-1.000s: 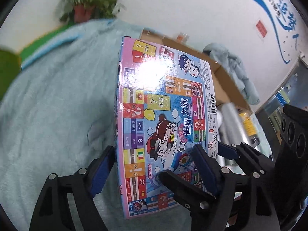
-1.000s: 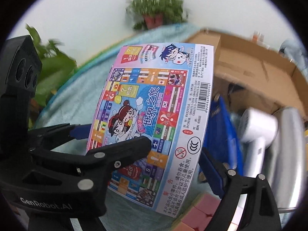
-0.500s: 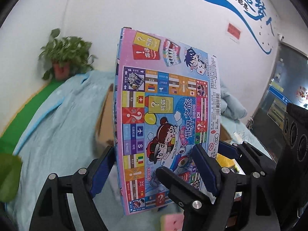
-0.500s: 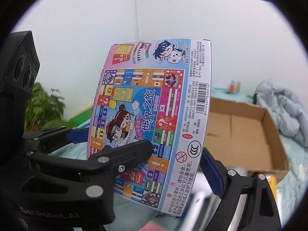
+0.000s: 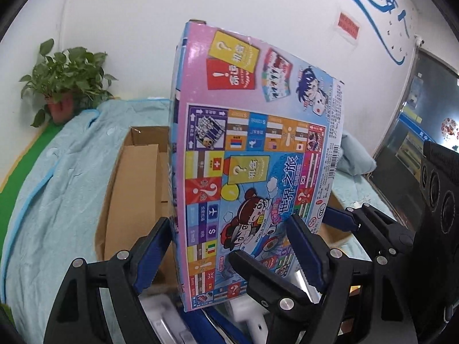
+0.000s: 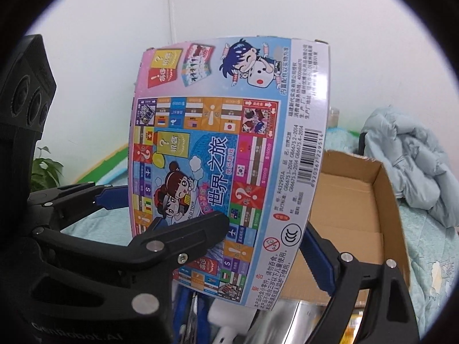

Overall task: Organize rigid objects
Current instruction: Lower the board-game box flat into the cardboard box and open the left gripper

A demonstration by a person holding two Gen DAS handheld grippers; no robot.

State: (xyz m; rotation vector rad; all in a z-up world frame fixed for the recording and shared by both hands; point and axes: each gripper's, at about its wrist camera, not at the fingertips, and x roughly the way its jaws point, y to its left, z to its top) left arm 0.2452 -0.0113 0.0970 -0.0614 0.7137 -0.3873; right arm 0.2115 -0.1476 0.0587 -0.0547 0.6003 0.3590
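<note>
Between both pairs of fingers stands the board game box [image 5: 255, 169], upright and lifted, printed face toward the cameras; left gripper [image 5: 232, 246] fingers clamp its lower part, one blue pad behind the left edge, one on the front face; right gripper [image 6: 252, 243] fingers hold the same box low down, black finger across the print, blue pad at the right edge; past the fingers sits an open cardboard carton [image 6: 358, 209] on a light blue blanket [image 5: 63, 166]; potted plant [image 5: 66, 77] far left; bundled blue jacket [image 6: 407, 154] far right.
</note>
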